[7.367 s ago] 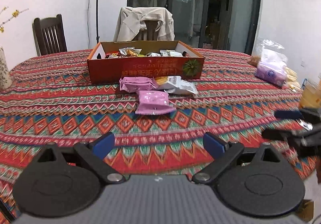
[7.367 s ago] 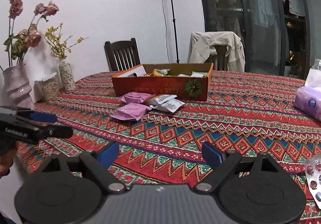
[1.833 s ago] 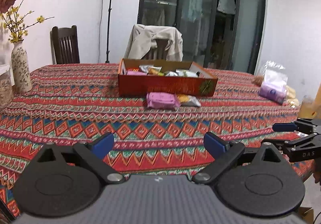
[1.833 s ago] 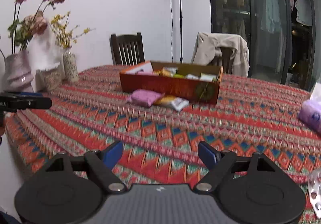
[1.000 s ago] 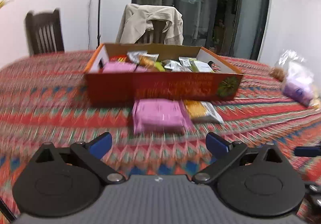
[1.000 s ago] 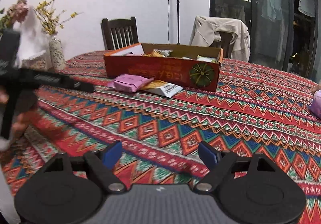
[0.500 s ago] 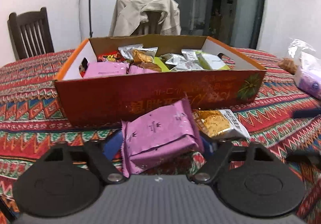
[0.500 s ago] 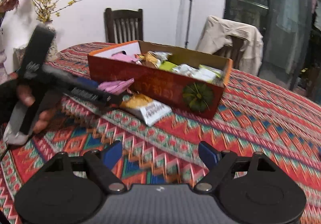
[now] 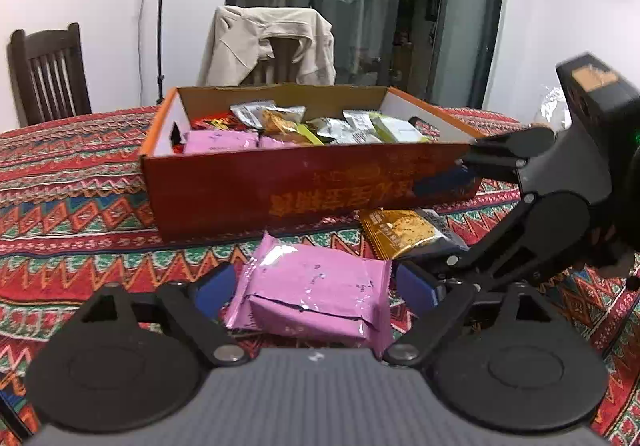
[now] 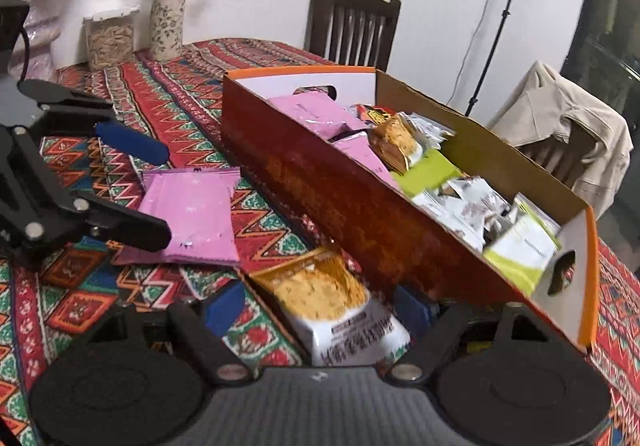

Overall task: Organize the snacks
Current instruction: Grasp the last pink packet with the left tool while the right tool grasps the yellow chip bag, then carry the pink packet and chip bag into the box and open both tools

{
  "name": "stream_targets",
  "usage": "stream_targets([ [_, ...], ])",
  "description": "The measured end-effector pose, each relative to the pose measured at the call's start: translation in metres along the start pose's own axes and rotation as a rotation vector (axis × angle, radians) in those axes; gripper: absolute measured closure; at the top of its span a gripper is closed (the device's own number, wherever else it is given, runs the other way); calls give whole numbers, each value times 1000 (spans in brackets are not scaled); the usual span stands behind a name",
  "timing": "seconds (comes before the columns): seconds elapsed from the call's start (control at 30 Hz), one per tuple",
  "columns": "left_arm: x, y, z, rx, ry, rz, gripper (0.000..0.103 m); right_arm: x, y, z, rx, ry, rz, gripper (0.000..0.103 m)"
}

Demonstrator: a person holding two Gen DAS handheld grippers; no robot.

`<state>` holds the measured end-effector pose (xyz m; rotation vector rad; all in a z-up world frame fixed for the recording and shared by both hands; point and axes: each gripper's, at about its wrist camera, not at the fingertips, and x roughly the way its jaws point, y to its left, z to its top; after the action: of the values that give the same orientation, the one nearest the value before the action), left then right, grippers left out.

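An orange cardboard box (image 9: 304, 182) holding several snack packets stands on the patterned tablecloth; it also shows in the right wrist view (image 10: 360, 202). A pink snack packet (image 9: 316, 296) lies in front of the box, between the spread fingers of my left gripper (image 9: 316, 286), which is open around it. The pink packet (image 10: 192, 214) and the left gripper (image 10: 132, 190) show in the right wrist view. A gold and white cracker packet (image 10: 332, 310) lies between the fingers of my right gripper (image 10: 316, 310), which is open. That packet (image 9: 400, 232) sits right of the pink one.
Two flower vases (image 10: 168, 14) and a clear jar (image 10: 109, 39) stand at the table's far left. Wooden chairs (image 10: 352, 26) stand around the table, one draped with a beige jacket (image 9: 272, 42). A light stand (image 10: 496, 18) is behind.
Both grippers have moved forward to the packets in front of the box. The left now straddles the pink packet flat on the cloth; the right now straddles the cracker packet.
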<state>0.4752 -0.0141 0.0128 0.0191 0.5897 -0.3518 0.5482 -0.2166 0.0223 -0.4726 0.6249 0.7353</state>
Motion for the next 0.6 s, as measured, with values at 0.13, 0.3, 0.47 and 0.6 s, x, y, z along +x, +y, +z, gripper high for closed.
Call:
stream_targets([
  [0.13,14,3,-2,-17,55,-5,1,4,-4,4,-15,11,55,21],
  [0.3,17,12,-1,-72,68,1,10,10,-25,-4,150,10,150,28],
  [0.47,5,3,-7,-47,55,32,35,-8,-21,-17,258,8,55,57],
  [0.6,-21,-11,-21,-35,72,22,37,-36,-3,-40,308,9,-37,59],
])
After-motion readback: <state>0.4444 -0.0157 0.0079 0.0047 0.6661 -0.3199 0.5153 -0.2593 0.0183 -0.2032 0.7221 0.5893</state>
